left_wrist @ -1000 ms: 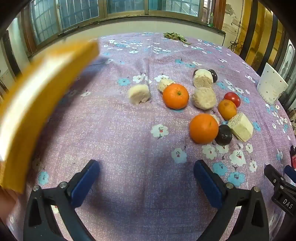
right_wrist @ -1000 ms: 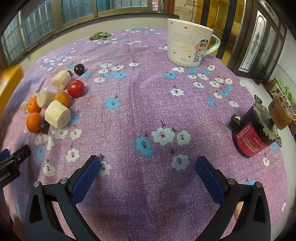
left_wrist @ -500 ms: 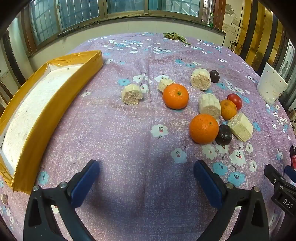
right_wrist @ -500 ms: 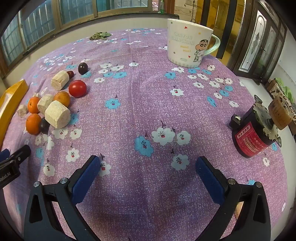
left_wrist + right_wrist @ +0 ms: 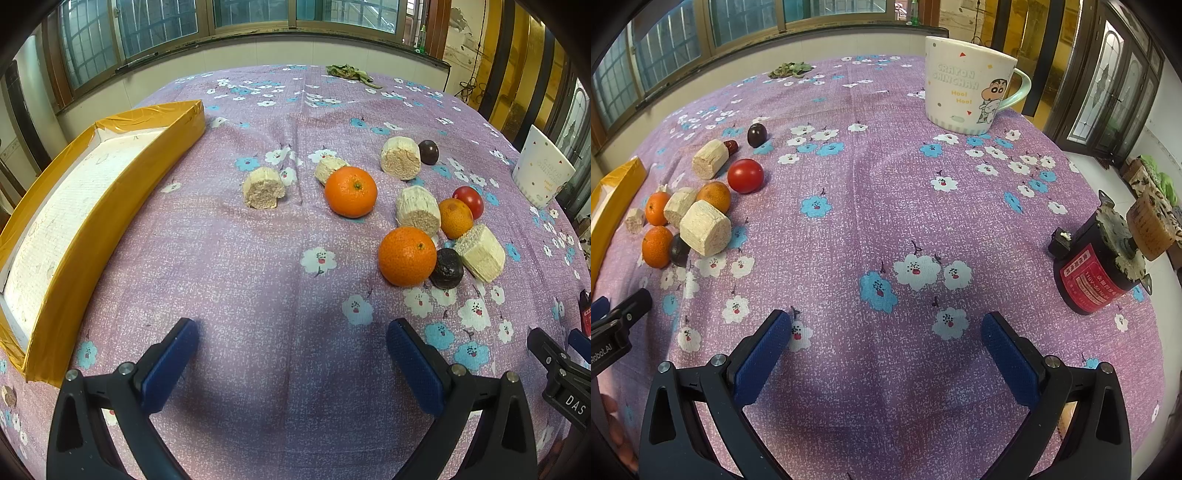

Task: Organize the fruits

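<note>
Both the left tongs (image 5: 291, 350) and the right tongs (image 5: 886, 343) are held open and empty. The fruits are clustered with beige chunks right of the yellow tray (image 5: 110, 206). The near orange (image 5: 407, 256) could be pushed away, because the dark fruit (image 5: 446, 263) is touching it.

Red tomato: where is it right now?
On the purple cloth, the red tomato shows at the left in the right wrist view, just right of a small orange and near a tan wood chunk. In the left wrist view it is far right.

Left hand-held gripper (image 5: 291, 339), black frame, blue pads (image 5: 168, 363), silver screws
</note>
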### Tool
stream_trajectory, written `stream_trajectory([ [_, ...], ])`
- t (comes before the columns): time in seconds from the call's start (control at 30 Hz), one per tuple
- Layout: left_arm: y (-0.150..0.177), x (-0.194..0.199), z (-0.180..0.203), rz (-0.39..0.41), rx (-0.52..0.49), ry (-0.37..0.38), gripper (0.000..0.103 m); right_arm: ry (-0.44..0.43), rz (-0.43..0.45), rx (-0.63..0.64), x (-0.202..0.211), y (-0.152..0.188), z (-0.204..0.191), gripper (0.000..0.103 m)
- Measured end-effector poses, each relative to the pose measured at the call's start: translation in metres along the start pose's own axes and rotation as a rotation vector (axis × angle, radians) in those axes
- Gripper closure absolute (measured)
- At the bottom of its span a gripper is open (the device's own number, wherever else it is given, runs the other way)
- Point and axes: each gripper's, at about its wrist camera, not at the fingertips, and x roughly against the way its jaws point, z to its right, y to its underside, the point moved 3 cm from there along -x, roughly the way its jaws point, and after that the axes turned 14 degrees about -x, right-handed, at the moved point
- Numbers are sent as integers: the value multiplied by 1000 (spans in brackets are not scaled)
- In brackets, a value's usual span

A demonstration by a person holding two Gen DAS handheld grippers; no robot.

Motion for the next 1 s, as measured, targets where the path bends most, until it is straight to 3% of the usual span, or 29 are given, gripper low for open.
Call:
stream_trajectory([
  [0.23, -2, 8, -12, 28, -4, 0, 1, -47, 102, 56, 32, -8, -24, 0],
  [0.6, -23, 79, -85, 258, 83, -67, 1, -147, 253, 97, 103, -17, -71, 0],
  [1.0, -11, 100, -90, 369, 57, -113, 1, -185, 310, 151, 124, -1, -96, 0],
])
